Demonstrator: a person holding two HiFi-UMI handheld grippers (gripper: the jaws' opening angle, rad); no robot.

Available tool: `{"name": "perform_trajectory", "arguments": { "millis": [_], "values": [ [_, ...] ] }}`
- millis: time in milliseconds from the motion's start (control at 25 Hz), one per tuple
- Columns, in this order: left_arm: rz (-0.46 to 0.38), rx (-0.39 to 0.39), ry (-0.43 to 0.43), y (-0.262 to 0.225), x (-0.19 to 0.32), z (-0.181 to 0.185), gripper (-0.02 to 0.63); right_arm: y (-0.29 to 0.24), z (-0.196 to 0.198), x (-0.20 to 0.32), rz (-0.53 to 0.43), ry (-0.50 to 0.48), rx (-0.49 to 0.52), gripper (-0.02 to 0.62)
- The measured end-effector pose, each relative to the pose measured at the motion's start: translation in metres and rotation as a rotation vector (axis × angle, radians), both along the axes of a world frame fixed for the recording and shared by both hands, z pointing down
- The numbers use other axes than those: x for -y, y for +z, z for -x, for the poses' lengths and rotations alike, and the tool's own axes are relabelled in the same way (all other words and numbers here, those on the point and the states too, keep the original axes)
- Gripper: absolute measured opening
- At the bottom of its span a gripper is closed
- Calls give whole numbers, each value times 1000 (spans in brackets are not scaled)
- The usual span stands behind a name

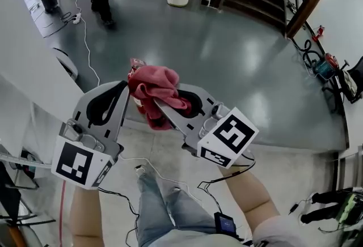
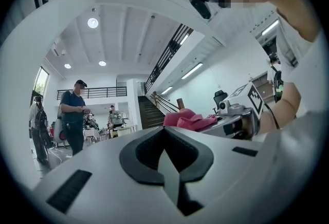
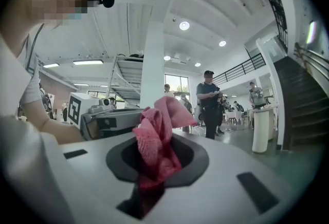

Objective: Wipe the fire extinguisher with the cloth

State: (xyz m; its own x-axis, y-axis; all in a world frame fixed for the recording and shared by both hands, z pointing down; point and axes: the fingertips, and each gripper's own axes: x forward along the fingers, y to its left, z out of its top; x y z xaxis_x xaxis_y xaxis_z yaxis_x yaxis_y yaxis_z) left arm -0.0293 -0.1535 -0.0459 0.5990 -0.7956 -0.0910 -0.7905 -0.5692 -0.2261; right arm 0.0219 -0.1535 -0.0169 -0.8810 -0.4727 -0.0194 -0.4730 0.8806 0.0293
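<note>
Right gripper (image 1: 161, 105) clamped on pink cloth (image 1: 156, 88), ctr of frame, bunched ready for wiping; left gripper (image 1: 123, 88) closed, empty (prob. free to steady things). Extinguisher itself not clearly visible, can't place it.

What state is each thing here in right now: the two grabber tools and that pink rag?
left gripper: jaws shut, nothing between them.
right gripper: jaws shut on the cloth.
cloth: bunched up, pinched in the right gripper, with a loose end sticking out past the tips.
</note>
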Motion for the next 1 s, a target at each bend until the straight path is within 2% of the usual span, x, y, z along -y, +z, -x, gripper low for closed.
{"name": "perform_trajectory", "arguments": {
  "millis": [160, 480, 720, 1000],
  "values": [
    [-2, 3, -12, -17, -41, -13, 9, -25, -17, -38, -10, -12, 9, 63],
    [10, -37, 4, -25, -86, -9, 9, -37, -15, -87, 18, 0, 63, 63],
    [-16, -33, 17, -37, -117, 7, 9, -50, 6, -116, -35, 23, 46, 65],
    [-13, -30, 34, -39, -133, 31, 9, -51, 33, -131, -42, 48, 40, 67]
  ]
}}
